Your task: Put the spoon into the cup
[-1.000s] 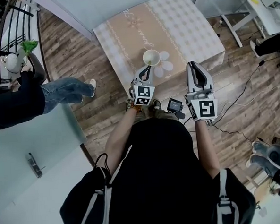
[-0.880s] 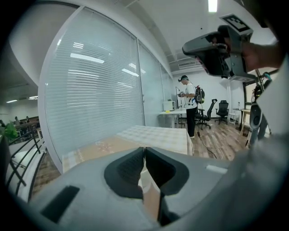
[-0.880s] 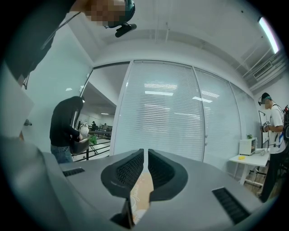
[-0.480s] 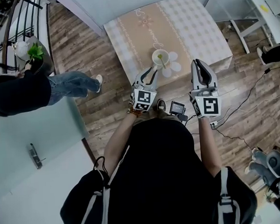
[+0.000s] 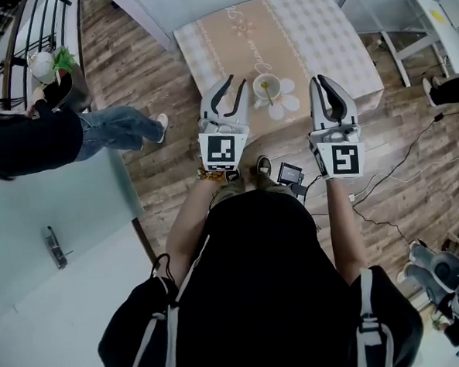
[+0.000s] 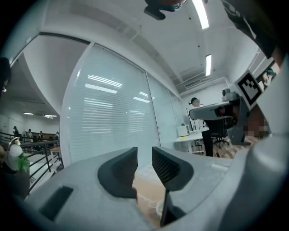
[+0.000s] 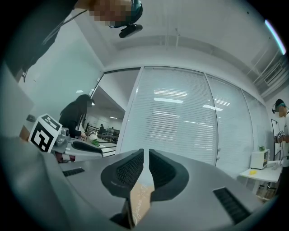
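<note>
A white cup (image 5: 269, 89) stands near the front edge of the small table (image 5: 313, 34), which wears a beige flowered cloth. The spoon (image 5: 265, 84) sits inside the cup, handle up. My left gripper (image 5: 234, 84) hangs just left of the cup, open, nothing between its fingers; in the left gripper view its pads (image 6: 168, 166) stand apart over the cloth. My right gripper (image 5: 321, 81) is right of the cup at the table's edge, shut and empty. The right gripper view shows my right gripper (image 7: 146, 164) with only a slit between its pads.
A person in jeans (image 5: 110, 130) stands at the left beside a potted plant (image 5: 61, 66) and a railing (image 5: 11, 37). A black device (image 5: 288, 172) and cables (image 5: 398, 157) lie on the wooden floor. A white desk (image 5: 436, 11) is at the upper right.
The spoon has gone into the cup and my left gripper has let go, opened and drawn back to the left of the cup. The right gripper rose slightly.
</note>
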`<state>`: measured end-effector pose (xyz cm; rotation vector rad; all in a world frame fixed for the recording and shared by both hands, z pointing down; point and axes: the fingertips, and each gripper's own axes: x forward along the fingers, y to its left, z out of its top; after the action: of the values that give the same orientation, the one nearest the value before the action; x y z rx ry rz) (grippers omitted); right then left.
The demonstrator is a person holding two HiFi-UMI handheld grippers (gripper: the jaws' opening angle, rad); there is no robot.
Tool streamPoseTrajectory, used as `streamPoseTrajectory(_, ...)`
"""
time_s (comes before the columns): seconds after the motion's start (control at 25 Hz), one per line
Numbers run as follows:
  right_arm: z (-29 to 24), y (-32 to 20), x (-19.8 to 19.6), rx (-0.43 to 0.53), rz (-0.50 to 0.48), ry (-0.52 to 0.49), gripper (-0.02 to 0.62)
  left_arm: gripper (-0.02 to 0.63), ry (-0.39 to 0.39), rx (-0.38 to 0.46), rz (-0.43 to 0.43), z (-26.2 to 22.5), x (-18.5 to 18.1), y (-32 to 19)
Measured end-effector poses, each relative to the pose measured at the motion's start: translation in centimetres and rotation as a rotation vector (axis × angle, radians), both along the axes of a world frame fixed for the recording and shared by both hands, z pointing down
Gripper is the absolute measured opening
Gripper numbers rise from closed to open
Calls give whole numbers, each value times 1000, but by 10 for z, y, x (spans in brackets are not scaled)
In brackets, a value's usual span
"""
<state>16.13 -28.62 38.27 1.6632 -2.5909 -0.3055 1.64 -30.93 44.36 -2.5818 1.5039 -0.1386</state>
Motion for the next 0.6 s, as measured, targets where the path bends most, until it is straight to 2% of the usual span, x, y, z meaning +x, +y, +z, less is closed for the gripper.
streamPoseTrajectory(0.16, -28, 5, -11, 53, 0, -16, 31, 109, 37, 110, 1, -58, 4, 9)
streamPoseTrajectory(0.24, -41, 9, -18, 78, -12, -21, 29, 109, 52, 140, 4, -80, 5, 15)
streamPoseTrajectory(0.36, -55, 17, -31, 124, -43, -37, 30, 109, 85, 145, 5, -101, 3, 25)
streamPoseTrajectory(0.44, -59, 20, -38, 139, -56, -45, 29, 109, 76, 150, -1, -106, 1, 31)
streamPoseTrajectory(0.6, -52, 23, -50, 113, -72, -55, 31, 109, 71, 145, -27, -102, -2, 36)
